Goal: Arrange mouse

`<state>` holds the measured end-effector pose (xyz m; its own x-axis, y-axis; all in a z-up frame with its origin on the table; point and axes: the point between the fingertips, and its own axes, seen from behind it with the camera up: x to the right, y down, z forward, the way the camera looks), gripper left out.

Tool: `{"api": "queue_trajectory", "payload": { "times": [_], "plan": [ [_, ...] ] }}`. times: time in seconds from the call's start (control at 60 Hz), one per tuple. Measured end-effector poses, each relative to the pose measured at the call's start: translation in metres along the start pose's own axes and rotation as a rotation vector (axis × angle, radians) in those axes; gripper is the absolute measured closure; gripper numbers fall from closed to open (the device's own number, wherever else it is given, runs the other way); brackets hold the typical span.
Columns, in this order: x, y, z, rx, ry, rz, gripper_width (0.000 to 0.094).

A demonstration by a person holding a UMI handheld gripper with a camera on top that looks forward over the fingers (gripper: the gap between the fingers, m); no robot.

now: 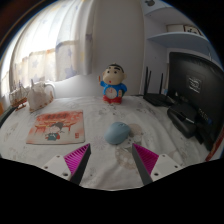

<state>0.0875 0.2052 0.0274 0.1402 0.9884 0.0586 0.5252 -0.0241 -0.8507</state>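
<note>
Gripper view, near to far. Closest: gripper point(111, 160) with two fingers spread wide apart, pink pads point(78, 156) on inner faces, nothing held, nothing pressed. Below and around: white table point(160, 125) with faint marbled pattern. Just ahead of the fingertips, roughly on the middle line between them but beyond the tips: pale blue-grey mouse point(119, 132), resting on the table by itself, not touched by either finger. Left of the mouse, a little apart: flat picture card point(56, 127) in orange and white, lying on the table. Further back, behind the mouse: cartoon boy figurine point(114, 84) in red top and blue bottom, standing upright. Far left, near the window: small white animal figure point(40, 96). Right side, well apart from the mouse: dark monitor point(196, 85), black keyboard point(186, 118) in front of it. At the back: curtained bright window point(50, 45) and white wall.
</note>
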Motion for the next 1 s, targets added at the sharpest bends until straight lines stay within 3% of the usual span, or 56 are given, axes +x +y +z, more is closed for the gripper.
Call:
{"api": "queue_trajectory", "payload": {
  "times": [0.317, 0.783, 0.9, 1.0],
  "plan": [
    [-0.002, 0.0, 0.07, -0.072, -0.039, -0.014, 0.0082],
    [-0.006, -0.028, 0.128, -0.105, -0.095, -0.009, 0.0082],
    [-0.004, -0.031, 0.134, -0.107, -0.088, -0.009, 0.0187],
    [-0.001, -0.034, 0.139, -0.111, -0.074, -0.004, 0.0423]
  ]
}}
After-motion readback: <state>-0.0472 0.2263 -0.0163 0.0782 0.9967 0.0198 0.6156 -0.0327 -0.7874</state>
